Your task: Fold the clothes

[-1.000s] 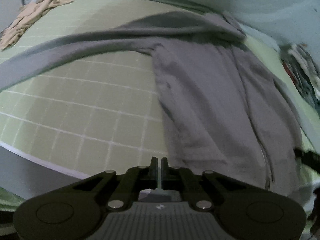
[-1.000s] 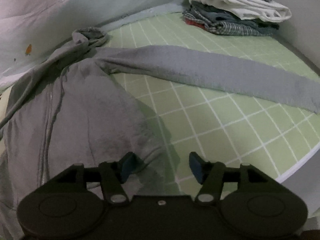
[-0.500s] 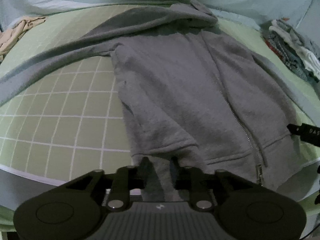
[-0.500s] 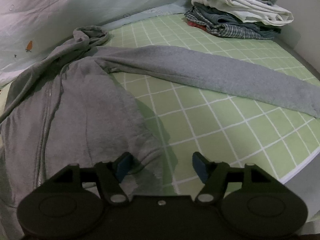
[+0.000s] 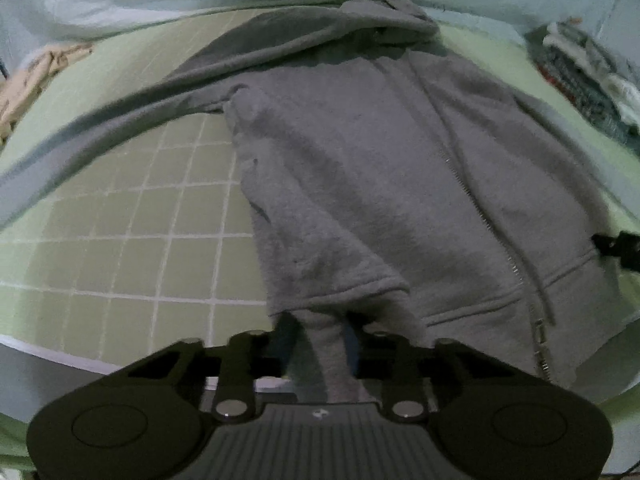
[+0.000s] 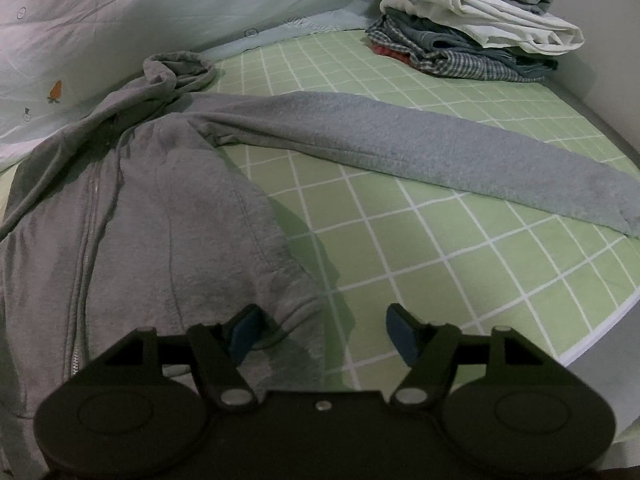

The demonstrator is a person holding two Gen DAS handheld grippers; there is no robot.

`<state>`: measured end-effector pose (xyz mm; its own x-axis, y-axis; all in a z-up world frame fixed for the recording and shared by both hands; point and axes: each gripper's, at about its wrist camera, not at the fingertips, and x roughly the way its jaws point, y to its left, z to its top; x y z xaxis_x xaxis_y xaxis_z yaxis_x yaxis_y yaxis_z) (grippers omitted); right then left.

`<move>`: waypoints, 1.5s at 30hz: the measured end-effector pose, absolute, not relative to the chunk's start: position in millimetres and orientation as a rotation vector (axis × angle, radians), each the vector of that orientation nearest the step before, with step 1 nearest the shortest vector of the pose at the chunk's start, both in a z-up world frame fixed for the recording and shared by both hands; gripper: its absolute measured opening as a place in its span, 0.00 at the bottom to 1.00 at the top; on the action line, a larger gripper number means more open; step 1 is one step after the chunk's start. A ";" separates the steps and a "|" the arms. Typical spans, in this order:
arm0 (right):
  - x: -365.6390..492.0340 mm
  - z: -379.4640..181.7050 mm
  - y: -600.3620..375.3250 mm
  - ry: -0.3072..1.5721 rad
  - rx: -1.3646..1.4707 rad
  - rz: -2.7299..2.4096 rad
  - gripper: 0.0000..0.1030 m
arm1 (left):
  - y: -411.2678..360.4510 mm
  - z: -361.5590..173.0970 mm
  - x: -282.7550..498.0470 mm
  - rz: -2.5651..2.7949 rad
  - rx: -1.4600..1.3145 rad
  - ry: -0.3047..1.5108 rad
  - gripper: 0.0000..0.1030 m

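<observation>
A grey zip hoodie [image 5: 380, 180] lies face up on the green checked sheet [image 5: 140, 220], both sleeves spread out. My left gripper [image 5: 320, 332] is at the hem's left corner. A strip of hem fabric stands between its jaws, which are closing; a dark gap still shows beside the left finger. In the right wrist view the hoodie [image 6: 160, 220] fills the left side and one sleeve [image 6: 440, 148] stretches right. My right gripper [image 6: 320, 328] stands open over the hem's other corner, its left pad on the fabric and its right pad over bare sheet.
A stack of folded clothes [image 6: 472, 32] sits at the bed's far right corner by the wall. A beige garment [image 5: 32, 80] lies crumpled at the far left. A pale blue printed blanket [image 6: 80, 20] runs along the back. The bed's edge runs just in front of both grippers.
The left view has swung from the sleeve side onto the hoodie's hem. The left jaws went from shut to apart around the hem fabric. The right jaws widened slightly and stayed put.
</observation>
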<state>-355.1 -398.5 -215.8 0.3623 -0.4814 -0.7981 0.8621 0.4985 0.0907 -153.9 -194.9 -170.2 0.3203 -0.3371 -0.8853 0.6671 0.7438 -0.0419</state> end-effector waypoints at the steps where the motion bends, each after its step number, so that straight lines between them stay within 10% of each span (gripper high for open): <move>1: -354.5 -215.7 -398.1 0.793 0.559 -0.927 0.69 | -195.2 -170.0 -153.8 -0.673 0.368 1.051 0.20; 6: -354.1 -215.6 -397.4 0.794 0.564 -0.937 0.69 | -186.5 -168.5 -145.5 -0.643 0.311 1.084 0.05; 16: -357.9 -209.7 -393.4 0.819 0.655 -0.880 0.68 | -117.6 -147.4 -107.7 -0.376 0.165 1.136 0.01; 19: -353.9 -206.5 -381.0 0.839 0.671 -0.826 0.54 | -101.3 -140.1 -98.0 -0.209 0.280 1.046 0.00; 29: -346.3 -207.0 -381.4 0.832 0.705 -0.818 0.61 | -94.8 -129.2 -91.8 -0.308 0.082 1.096 0.02; 31: -344.6 -206.3 -382.9 0.831 0.716 -0.774 0.20 | -104.4 -126.4 -94.5 -0.343 0.068 1.103 0.04; 35: -349.6 -188.8 -375.7 0.812 0.690 -0.744 0.14 | -121.0 -117.0 -99.6 -0.398 0.087 1.088 0.05; 40: -343.3 -199.4 -387.4 0.937 0.734 -0.781 0.30 | -134.8 -106.8 -82.9 -0.392 0.076 1.072 0.21; 45: -327.1 -169.7 -397.8 0.825 0.632 -0.824 0.88 | -162.5 -95.6 -65.5 -0.409 0.108 1.033 0.56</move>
